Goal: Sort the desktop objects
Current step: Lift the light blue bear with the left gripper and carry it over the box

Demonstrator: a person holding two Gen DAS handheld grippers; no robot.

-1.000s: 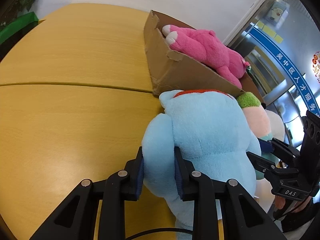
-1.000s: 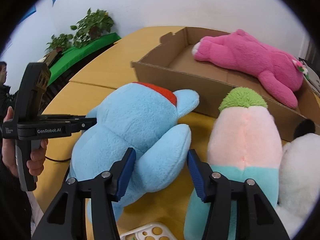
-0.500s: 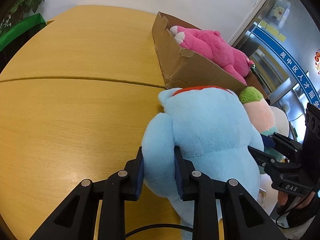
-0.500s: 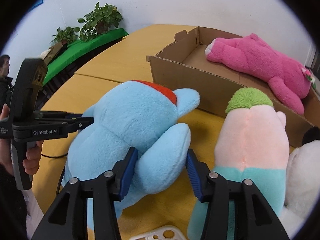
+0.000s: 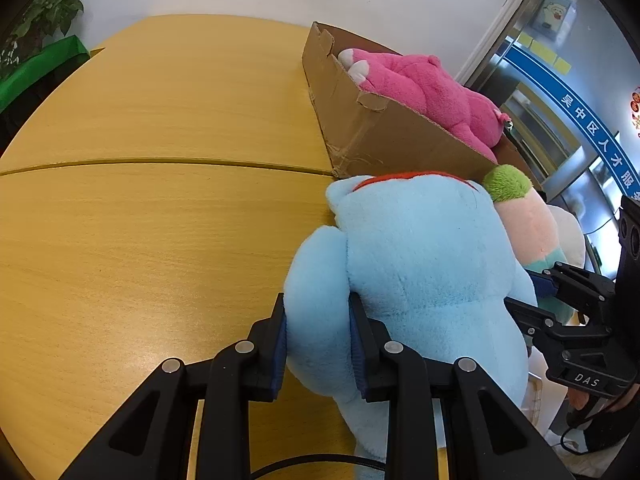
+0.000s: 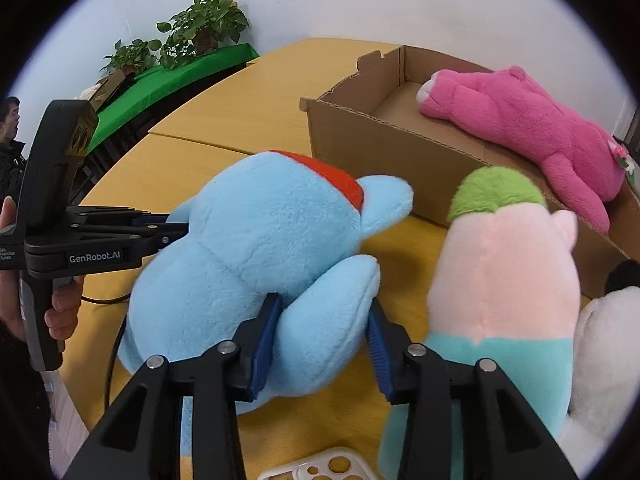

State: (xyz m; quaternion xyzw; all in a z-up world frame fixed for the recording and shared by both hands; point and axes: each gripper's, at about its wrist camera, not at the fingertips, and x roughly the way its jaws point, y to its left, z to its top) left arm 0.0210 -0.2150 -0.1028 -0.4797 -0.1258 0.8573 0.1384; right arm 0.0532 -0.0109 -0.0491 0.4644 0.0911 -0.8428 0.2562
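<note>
A light blue plush toy (image 5: 420, 264) with a red collar is held up from the yellow table by both grippers. My left gripper (image 5: 318, 316) is shut on one of its limbs. My right gripper (image 6: 322, 320) is shut on another limb of the same blue plush (image 6: 256, 248). An open cardboard box (image 6: 384, 148) stands just behind it with a pink plush bear (image 6: 532, 124) lying inside; the box (image 5: 384, 140) and bear (image 5: 432, 92) also show in the left wrist view.
A pink and teal plush with a green tuft (image 6: 500, 280) stands right of the blue one, a white plush (image 6: 604, 348) beside it. A white perforated tray (image 6: 332, 468) lies at the table's near edge. Potted plants (image 6: 200, 28) stand on a green shelf behind.
Both grippers have raised the blue plush and carried it toward the box. The right gripper's jaws have closed tighter on the limb.
</note>
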